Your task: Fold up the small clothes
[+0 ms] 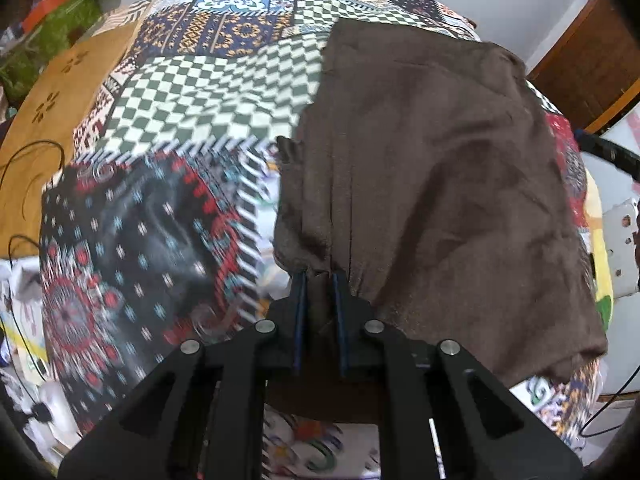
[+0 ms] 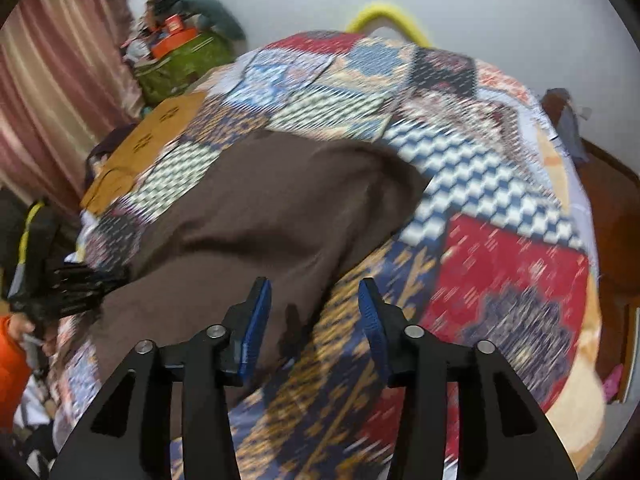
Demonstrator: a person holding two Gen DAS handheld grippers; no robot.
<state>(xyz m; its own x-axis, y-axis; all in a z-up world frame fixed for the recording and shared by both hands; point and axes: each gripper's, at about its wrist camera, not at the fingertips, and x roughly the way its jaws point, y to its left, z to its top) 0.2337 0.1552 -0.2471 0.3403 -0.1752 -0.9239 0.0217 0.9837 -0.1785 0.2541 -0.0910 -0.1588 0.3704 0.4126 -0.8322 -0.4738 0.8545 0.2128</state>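
A brown garment (image 1: pixel 436 184) lies spread over a patchwork bedspread (image 1: pixel 192 92) of checkered, floral and tile-like squares. In the left wrist view the left gripper (image 1: pixel 320 278) is clenched on a bunched edge of the garment: the cloth gathers into tight pleats where it enters the narrow gap between the two blue-lined fingers (image 1: pixel 299 312), and from that pinch it fans out up and to the right across the bed. The near lower part of the cloth sags over the bedspread beside the gripper's right arm. In the right wrist view the right gripper (image 2: pixel 314 286) stands released, its blue pads (image 2: pixel 256 320) well apart with nothing pressed between them; below the gap, a corner of the brown garment (image 2: pixel 256 216) lies by the left pad and bare bedspread (image 2: pixel 508 264) by the right. The same view shows the left gripper (image 2: pixel 84 284) at the far left edge, at the garment's side, with an orange sleeve (image 2: pixel 12 356) below it. A tan cloth (image 1: pixel 48 112) with dark flower marks lies on the bed's left side, and a green bag (image 2: pixel 180 64) with orange boxes sits against the wall beyond. Both views are blurred.
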